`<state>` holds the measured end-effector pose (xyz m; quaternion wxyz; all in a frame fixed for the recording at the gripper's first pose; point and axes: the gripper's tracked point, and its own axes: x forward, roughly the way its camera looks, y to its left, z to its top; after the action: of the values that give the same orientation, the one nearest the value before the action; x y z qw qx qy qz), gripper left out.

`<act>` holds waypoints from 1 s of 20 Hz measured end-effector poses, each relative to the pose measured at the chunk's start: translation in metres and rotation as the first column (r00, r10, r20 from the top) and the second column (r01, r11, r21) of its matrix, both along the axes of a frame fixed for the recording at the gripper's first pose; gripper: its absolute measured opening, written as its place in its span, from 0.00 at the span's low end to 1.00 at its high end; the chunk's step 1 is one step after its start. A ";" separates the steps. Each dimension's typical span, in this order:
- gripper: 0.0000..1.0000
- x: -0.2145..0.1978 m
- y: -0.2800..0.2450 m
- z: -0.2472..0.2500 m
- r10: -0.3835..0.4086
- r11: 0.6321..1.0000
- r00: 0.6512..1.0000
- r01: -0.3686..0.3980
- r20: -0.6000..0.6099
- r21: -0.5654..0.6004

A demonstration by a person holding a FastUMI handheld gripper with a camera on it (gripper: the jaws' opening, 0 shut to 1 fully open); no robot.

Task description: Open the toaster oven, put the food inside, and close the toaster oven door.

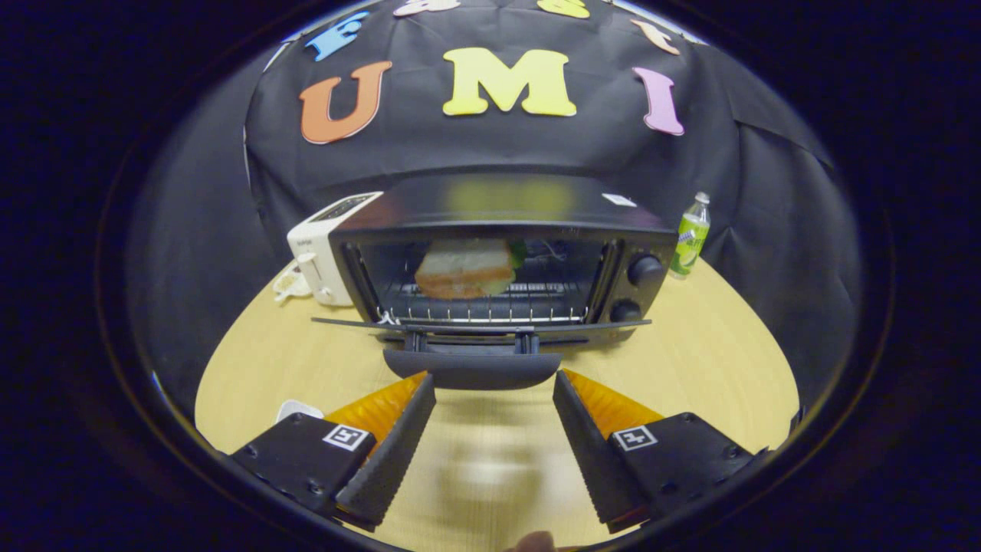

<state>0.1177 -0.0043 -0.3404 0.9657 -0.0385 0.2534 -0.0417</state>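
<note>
— One sandwich [466, 268], is that all the food?
— One, yes. It lies on the wire rack [490, 307] inside the toaster oven [498, 261], toward the left of the chamber, with a bit of green showing at its right side.
— And the door?
— The door [479, 328] hangs fully down, flat, its handle [473, 369] pointing at the gripper [494, 402]. The jaws stand wide apart, holding nothing; the handle sits just ahead of them, between the tips.
— Knobs?
— Two knobs [644, 271] on the oven's right panel, one above the other.
— Anything else on the wooden table [705, 360]?
— One white pop-up toaster [322, 257] just beside the oven's left, one green bottle [690, 238] to its right.
</note>
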 end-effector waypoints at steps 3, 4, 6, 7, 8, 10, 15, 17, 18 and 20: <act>1.00 0.001 0.004 0.038 0.009 1.000 0.998 -0.009 0.056 0.001; 1.00 0.000 0.004 0.053 0.013 1.000 0.997 -0.013 0.082 -0.001; 1.00 -0.004 0.007 0.087 0.024 1.000 0.991 -0.025 0.135 0.005; 1.00 -0.008 0.007 0.105 0.028 1.000 0.986 -0.029 0.162 0.005; 1.00 -0.014 0.007 0.125 0.033 0.999 0.981 -0.033 0.193 -0.001; 1.00 -0.029 0.008 0.167 0.044 0.999 0.966 -0.043 0.253 -0.011; 1.00 -0.074 0.015 0.256 0.047 0.998 0.927 -0.056 0.373 0.012; 1.00 -0.091 0.019 0.288 0.044 0.998 0.910 -0.060 0.411 0.024; 1.00 -0.099 0.018 0.304 0.043 0.998 0.900 -0.058 0.435 0.021; 1.00 -0.114 0.023 0.327 0.045 0.998 0.884 -0.060 0.465 0.018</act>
<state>0.0036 0.0188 -0.0136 0.9995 -0.0188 0.0144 -0.0194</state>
